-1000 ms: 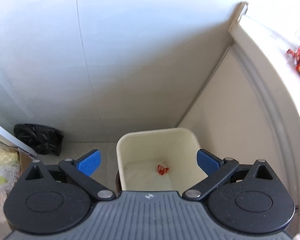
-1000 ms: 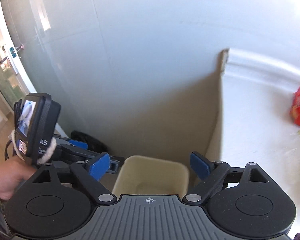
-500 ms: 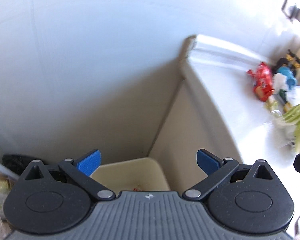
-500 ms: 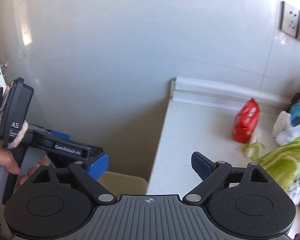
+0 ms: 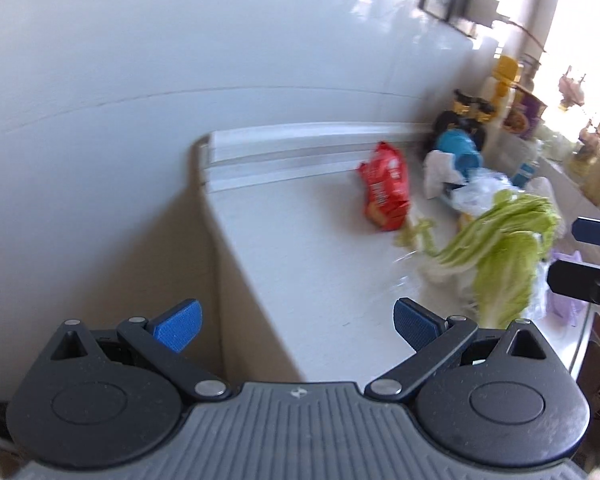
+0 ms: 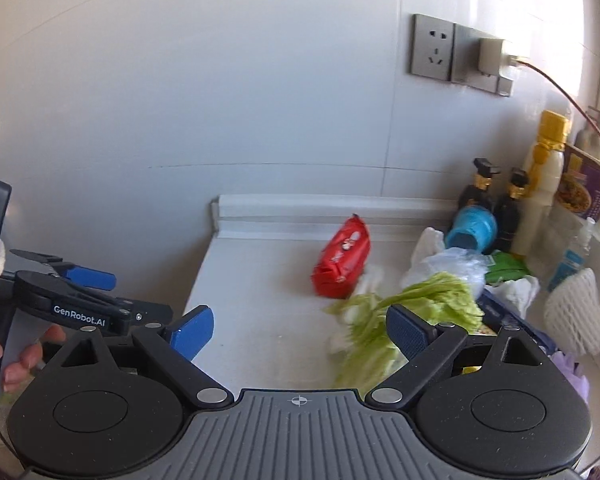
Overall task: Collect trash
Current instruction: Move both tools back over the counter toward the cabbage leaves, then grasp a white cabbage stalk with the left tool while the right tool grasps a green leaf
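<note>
Trash is spread on the desk [image 6: 260,280]: the red packet [image 6: 342,266] lies ahead of the right gripper [image 6: 300,326], long axis running away and rightward, cabbage [image 6: 412,312] nearer. Both grippers' fingers are spread, empty; the left gripper [image 5: 296,322] is held farther off.

Home kitchen: tiled wall [image 6: 260,100], countertop [image 6: 260,280], sauce bottles [image 6: 480,196].

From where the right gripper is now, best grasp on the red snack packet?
Pinch the red snack packet across its narrow middle, coming down from above with the open right gripper. It lies flat and long on the counter; its crimped ends look flimsier.
</note>
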Demonstrator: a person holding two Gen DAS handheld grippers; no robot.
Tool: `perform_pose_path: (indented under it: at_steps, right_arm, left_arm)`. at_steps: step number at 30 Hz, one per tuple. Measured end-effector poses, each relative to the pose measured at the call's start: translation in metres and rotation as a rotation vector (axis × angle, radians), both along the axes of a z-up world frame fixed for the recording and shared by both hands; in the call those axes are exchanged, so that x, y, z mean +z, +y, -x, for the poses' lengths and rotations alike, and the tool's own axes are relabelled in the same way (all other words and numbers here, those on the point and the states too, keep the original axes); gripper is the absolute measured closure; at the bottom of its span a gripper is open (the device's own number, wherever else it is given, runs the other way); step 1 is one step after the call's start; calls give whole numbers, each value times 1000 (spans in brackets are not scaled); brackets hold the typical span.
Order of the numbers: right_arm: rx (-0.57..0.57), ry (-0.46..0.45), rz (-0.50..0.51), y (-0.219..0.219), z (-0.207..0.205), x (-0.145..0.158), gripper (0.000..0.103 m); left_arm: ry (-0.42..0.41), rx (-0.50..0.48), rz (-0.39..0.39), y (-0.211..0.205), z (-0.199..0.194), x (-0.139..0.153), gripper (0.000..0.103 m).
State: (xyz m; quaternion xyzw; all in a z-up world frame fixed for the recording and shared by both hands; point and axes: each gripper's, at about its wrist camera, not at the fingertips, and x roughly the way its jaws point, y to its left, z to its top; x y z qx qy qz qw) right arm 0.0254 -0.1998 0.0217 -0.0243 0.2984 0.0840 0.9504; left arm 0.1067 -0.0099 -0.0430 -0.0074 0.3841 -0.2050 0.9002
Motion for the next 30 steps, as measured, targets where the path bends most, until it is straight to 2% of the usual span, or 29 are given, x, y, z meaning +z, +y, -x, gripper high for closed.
perform_pose_path:
  at_steps: [7,10,13,17,21,23,26,30]
  right_arm:
    - [-74,-17,27,-34,-11,-5,8]
    - [-93,-20,20,-43,-14,-7,8]
    - [-108,-21,20,-52,-19,-11,8]
    - [-108,-22,30,-60,-25,-15,9]
    - [-103,-19,36,-67,-30,-20,11]
    - [-96,-21,36,-71,-33,-22,14]
    - [-85,-21,29,-75,-36,-24,22]
    - [-67,-22,26,-78,-41,-26,33]
  left_arm:
    - [-21,-107,20,-46,-10,4,1]
    - [-8,-143,60,-63,-21,3,3]
    - [35,-160,133,-75,-34,2,11]
    - [104,-171,200,-94,-54,-5,34]
    - [138,-197,203,-112,-67,-11,54]
    - [142,-215,193,-121,-72,-14,61]
    - [151,-230,167,-134,-81,-20,65]
    - [162,-218,115,-146,-93,-31,66]
